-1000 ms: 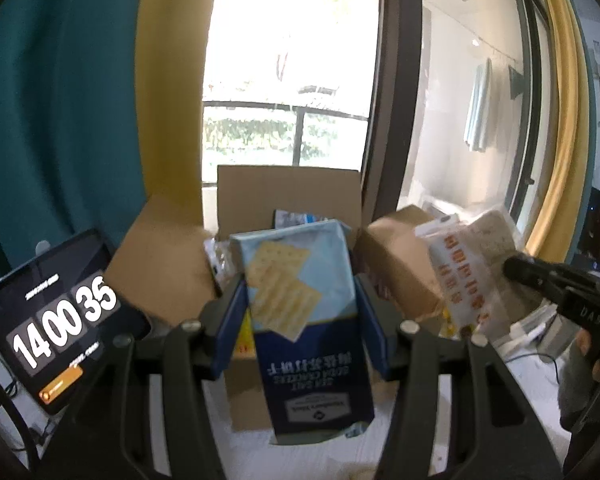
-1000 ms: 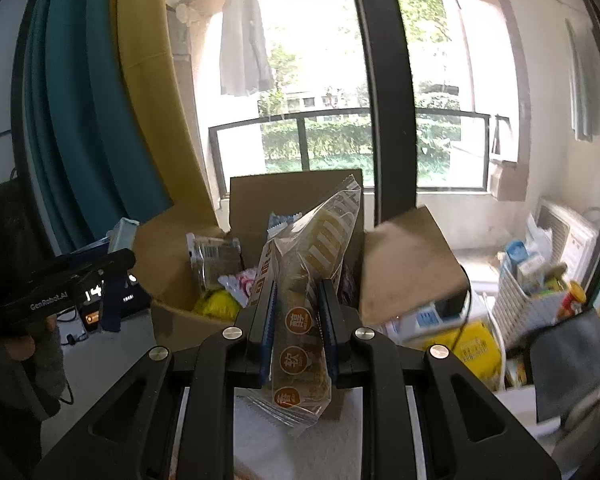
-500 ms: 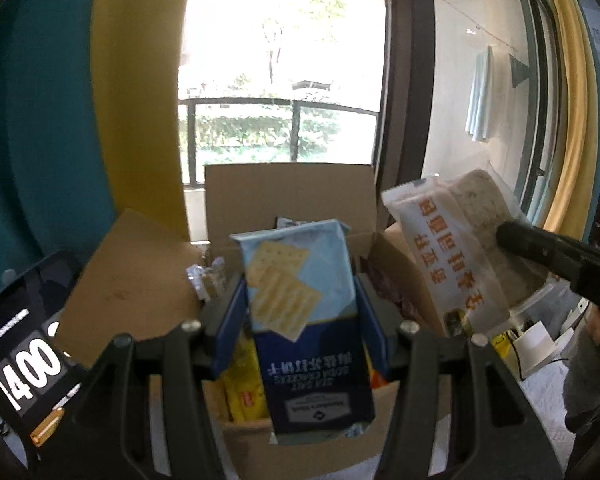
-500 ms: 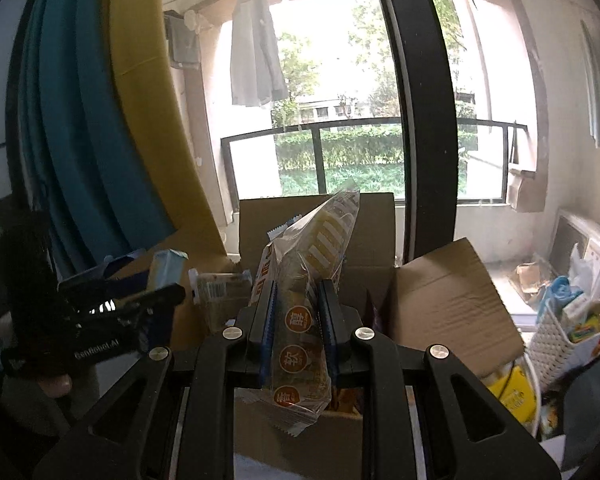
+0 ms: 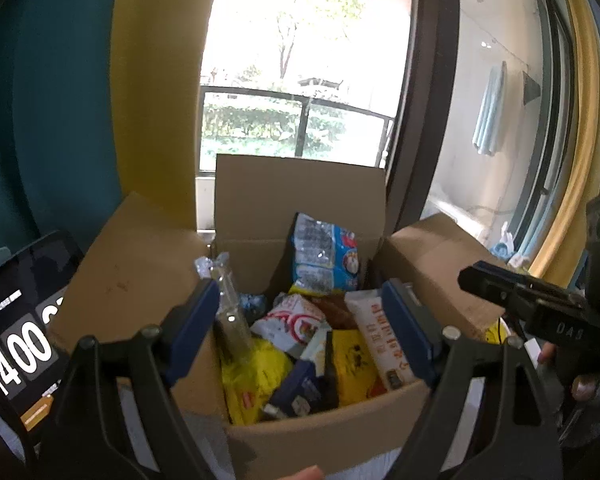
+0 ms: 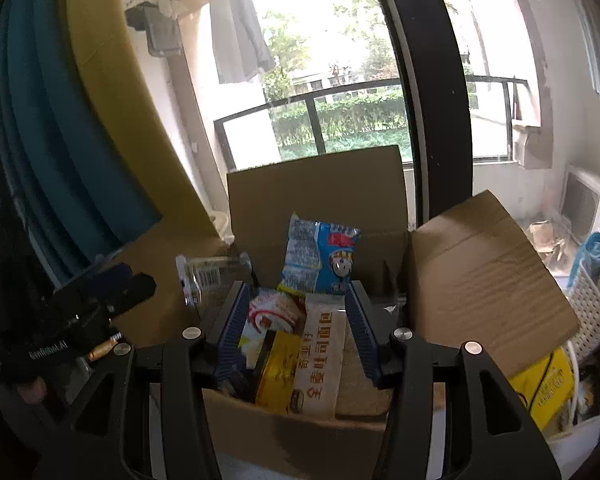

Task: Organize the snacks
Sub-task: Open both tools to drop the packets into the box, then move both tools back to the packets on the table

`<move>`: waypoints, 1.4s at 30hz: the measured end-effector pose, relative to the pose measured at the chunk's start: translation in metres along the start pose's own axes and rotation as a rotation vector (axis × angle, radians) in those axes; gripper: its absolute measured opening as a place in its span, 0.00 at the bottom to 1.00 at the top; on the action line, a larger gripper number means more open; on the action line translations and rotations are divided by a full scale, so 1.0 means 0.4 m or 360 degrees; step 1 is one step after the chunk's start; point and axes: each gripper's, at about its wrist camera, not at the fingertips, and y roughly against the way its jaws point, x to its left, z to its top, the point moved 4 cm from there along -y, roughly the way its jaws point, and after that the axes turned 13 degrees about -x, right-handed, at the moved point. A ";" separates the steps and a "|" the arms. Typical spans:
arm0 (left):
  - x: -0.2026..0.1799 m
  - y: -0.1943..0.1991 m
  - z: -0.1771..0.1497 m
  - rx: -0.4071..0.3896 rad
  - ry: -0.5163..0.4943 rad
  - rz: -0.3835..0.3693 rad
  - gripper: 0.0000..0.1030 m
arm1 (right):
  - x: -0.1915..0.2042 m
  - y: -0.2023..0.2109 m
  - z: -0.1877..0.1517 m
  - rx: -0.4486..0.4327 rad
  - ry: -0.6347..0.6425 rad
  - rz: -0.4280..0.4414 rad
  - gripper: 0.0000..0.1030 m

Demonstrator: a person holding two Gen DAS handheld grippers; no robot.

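Brown corrugated cardboard fills both views: the open brown cardboard box [image 5: 324, 436] sits just below and ahead of both claws, its flaps standing up, already heaped with snack packets. The left claw [image 5: 304, 336] has just been opening and now stands wide with nothing between its blue pads; the dark blue cracker pack [image 5: 300, 392] lies in the box below it, tipped among the yellow packets [image 5: 256, 372]. The right claw [image 6: 298, 334] has likewise just been opening and stands about half wide, empty; the long white bread packet with orange lettering [image 6: 320, 364] lies in the box directly beneath it, beside a yellow foil packet [image 6: 278, 372]. Further ahead of the claws, a blue-and-white snack bag [image 5: 326, 258] leans upright against the back wall of the box, and a clear plastic packet [image 5: 228, 312] stands just inside the left pad.

Both deliveries look done, so the next move is probably to pull back for more snacks. The risk lies in that pull-back: both claws hover low over the near rim, and a finger dragged across it could snag a loose packet or nudge the box on the table. The pile is also high and uneven, so the upright blue bag or the clear packet could topple if bumped.
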 end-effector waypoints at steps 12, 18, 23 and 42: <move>-0.065 0.152 0.014 -0.0051 -0.0039 -0.0039 0.82 | 0.065 0.141 -0.014 -0.0002 0.0106 -0.0016 0.51; -0.086 0.215 0.001 -0.0052 -0.0041 -0.0061 0.82 | 0.091 0.201 -0.021 -0.0014 0.0122 -0.0026 0.51; -0.098 0.262 -0.015 -0.0050 -0.0049 -0.0081 0.82 | 0.118 0.244 -0.033 -0.0008 0.0138 -0.0019 0.51; -0.134 0.418 -0.085 -0.0054 -0.0050 -0.0143 0.82 | 0.170 0.394 -0.112 0.0038 0.0190 -0.0044 0.51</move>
